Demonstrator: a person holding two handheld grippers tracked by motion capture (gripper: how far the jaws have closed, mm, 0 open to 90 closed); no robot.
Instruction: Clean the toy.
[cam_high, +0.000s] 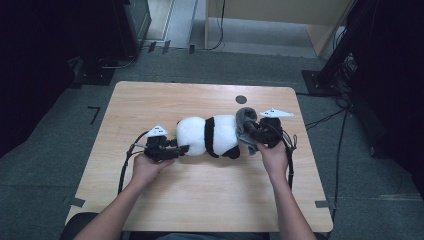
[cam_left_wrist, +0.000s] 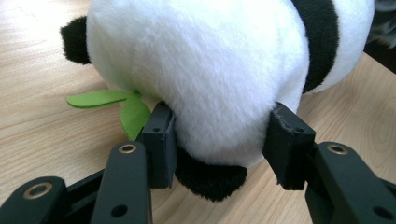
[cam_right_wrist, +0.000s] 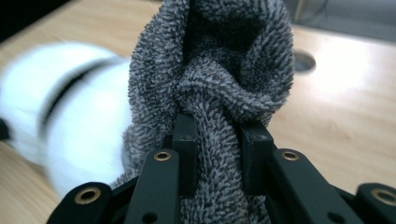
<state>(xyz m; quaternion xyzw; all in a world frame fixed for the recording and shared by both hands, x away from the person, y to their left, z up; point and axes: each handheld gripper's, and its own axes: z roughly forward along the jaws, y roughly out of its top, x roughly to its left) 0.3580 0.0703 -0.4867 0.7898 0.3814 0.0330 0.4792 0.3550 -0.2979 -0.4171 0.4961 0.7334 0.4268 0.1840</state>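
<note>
A plush panda (cam_high: 212, 136) lies on its side near the middle of the tabletop (cam_high: 200, 200), between the two tools. The left tool (cam_high: 172, 151) is clamped on the panda's white rounded end, its pads pressed into the fur on either side. The right tool (cam_high: 252, 131) grips a bunched grey towel (cam_right_wrist: 219, 84), a fold pinched tight between its pads; the towel seems to touch the panda's other end, though blur leaves that unsure. The panda is white with black bands, and green felt leaves (cam_left_wrist: 109, 105) lie beside it.
</note>
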